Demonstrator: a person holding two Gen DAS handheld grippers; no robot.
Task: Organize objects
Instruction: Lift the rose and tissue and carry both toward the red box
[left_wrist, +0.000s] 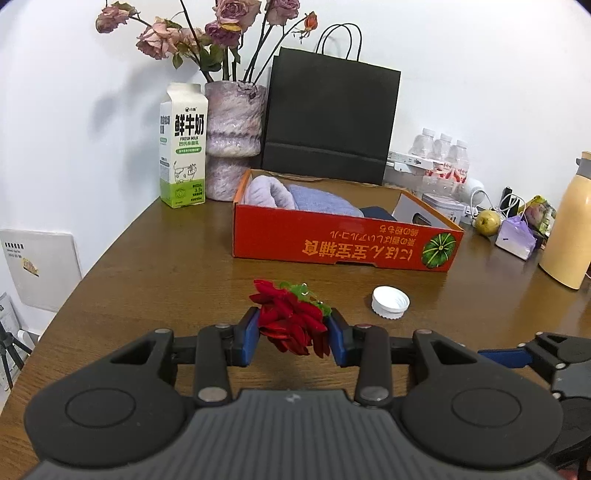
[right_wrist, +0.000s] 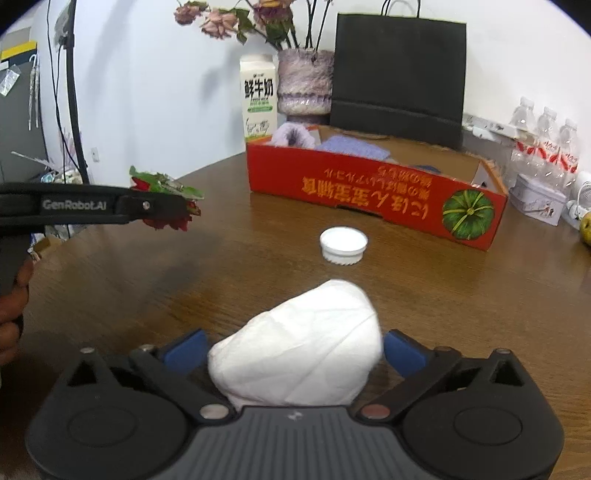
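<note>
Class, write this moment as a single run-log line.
left gripper: shut on red flower | right gripper: open, around white tissue | white cap: on table

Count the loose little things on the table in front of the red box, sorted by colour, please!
White: 2, the bottle cap and the crumpled tissue
Red: 1, the red flower, held up in the left gripper
Total: 3
</note>
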